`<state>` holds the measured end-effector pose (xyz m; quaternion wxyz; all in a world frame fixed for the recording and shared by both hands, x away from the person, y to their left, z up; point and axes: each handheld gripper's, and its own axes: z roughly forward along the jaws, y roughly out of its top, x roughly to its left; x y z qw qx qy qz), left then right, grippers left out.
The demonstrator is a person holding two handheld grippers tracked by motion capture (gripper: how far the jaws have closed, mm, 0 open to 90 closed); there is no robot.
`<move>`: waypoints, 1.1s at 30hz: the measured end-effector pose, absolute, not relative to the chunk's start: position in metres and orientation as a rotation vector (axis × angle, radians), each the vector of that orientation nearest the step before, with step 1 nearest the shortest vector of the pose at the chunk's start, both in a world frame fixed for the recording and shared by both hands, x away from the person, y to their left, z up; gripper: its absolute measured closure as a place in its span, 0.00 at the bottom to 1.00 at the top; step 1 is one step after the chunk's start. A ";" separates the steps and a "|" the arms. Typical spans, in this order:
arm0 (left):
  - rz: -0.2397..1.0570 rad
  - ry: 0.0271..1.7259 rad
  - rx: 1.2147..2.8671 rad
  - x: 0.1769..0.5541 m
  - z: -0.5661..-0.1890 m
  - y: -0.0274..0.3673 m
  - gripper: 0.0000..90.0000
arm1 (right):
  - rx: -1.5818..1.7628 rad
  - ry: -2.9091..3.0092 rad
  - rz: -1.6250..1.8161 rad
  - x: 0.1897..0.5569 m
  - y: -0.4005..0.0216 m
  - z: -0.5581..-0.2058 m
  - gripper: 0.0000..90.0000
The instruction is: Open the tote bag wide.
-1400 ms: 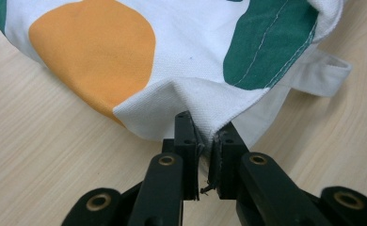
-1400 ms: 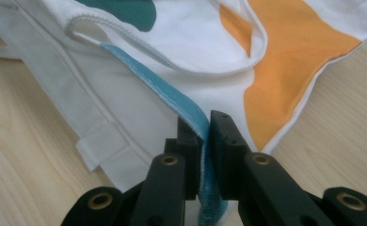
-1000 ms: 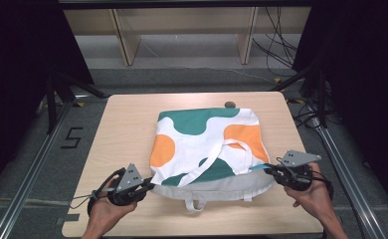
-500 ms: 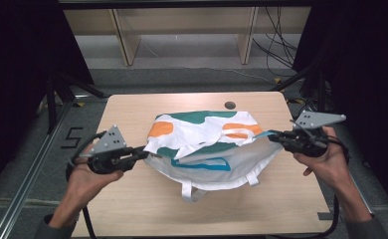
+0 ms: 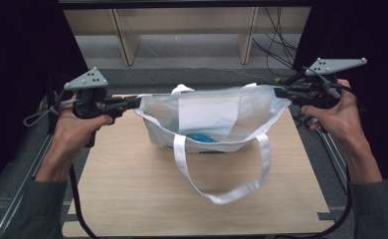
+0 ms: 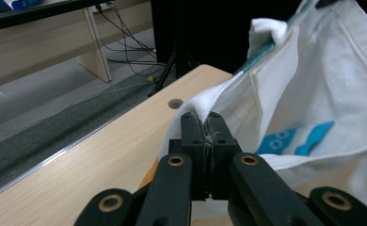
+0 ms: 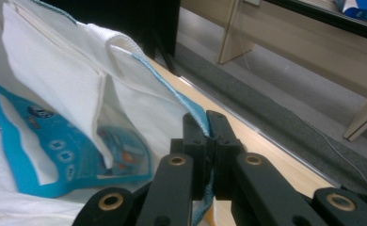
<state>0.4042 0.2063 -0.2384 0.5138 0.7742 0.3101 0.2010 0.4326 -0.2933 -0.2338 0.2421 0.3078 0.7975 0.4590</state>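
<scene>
- Nearest me, my two forearms came in from the bottom edge, sleeves dark, one hand on each tool.
- A loose white strap (image 5: 222, 191) hung from the bag's near side and drooped onto the wooden table (image 5: 132, 199).
- My left gripper (image 5: 132, 103) was clamped shut on the bag's left rim; its own camera showed white cloth pinched between the jaws.
- My right gripper (image 5: 280, 91) was likewise closed on the right rim, with a teal edge of fabric caught between its jaws.
- The white tote bag (image 5: 209, 119) hung stretched between them above the table's middle, mouth held open toward me.
- Inside I saw a blue packet (image 7: 54, 155) lying near the bottom.
- I judged the step to be holding the bag open and lifted; the next move would need even tension on both sides so neither rim slipped.
- Beyond the table stood pale shelving (image 5: 182, 30) and floor cables.
</scene>
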 end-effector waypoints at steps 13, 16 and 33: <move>0.426 0.847 1.858 0.456 -0.267 0.198 0.98 | 1.007 2.181 1.120 0.490 -0.284 -0.263 0.98; 0.405 0.851 1.894 0.461 -0.282 0.194 0.98 | 1.019 2.196 1.090 0.496 -0.286 -0.273 0.98; 0.253 0.921 1.898 0.475 -0.351 0.194 0.97 | 1.081 2.269 0.950 0.512 -0.275 -0.332 0.98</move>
